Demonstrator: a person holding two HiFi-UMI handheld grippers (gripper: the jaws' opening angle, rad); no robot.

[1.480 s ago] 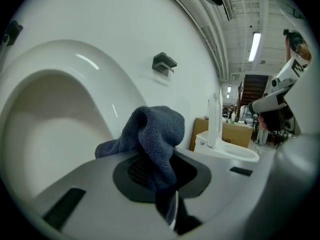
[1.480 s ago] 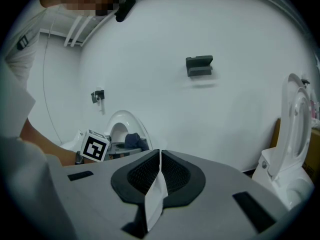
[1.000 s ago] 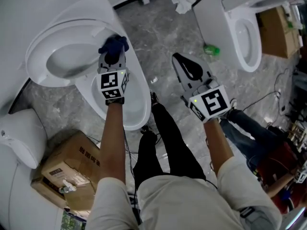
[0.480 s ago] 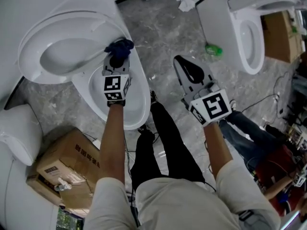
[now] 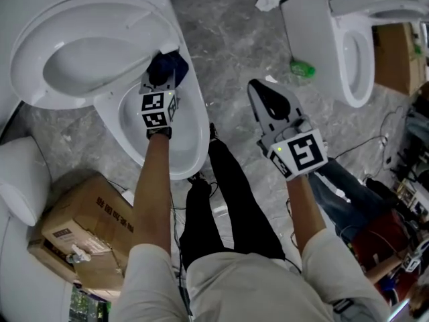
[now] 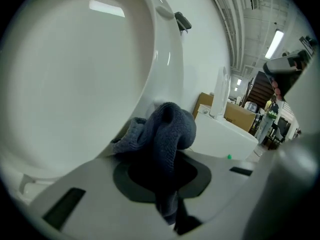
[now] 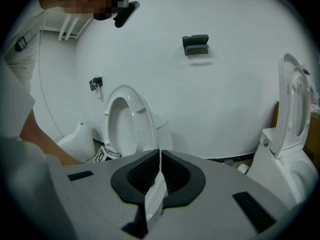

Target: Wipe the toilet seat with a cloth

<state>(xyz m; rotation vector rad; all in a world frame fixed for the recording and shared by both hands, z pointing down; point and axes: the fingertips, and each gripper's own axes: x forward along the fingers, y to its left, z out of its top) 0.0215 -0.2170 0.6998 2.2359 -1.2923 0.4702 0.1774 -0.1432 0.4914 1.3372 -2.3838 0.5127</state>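
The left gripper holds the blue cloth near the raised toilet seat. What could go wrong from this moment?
The blue cloth is bunched in the left gripper, so it may wipe poorly or slip into the bowl. The raised seat stands right beside the gripper; a hard push might tip it down.

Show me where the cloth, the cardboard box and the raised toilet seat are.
cloth [image 6: 167, 129], left gripper view, on its bunched top fold.
box [image 5: 87, 213], head view, on its top face.
raised seat [image 5: 30, 59], head view, on its left rim.
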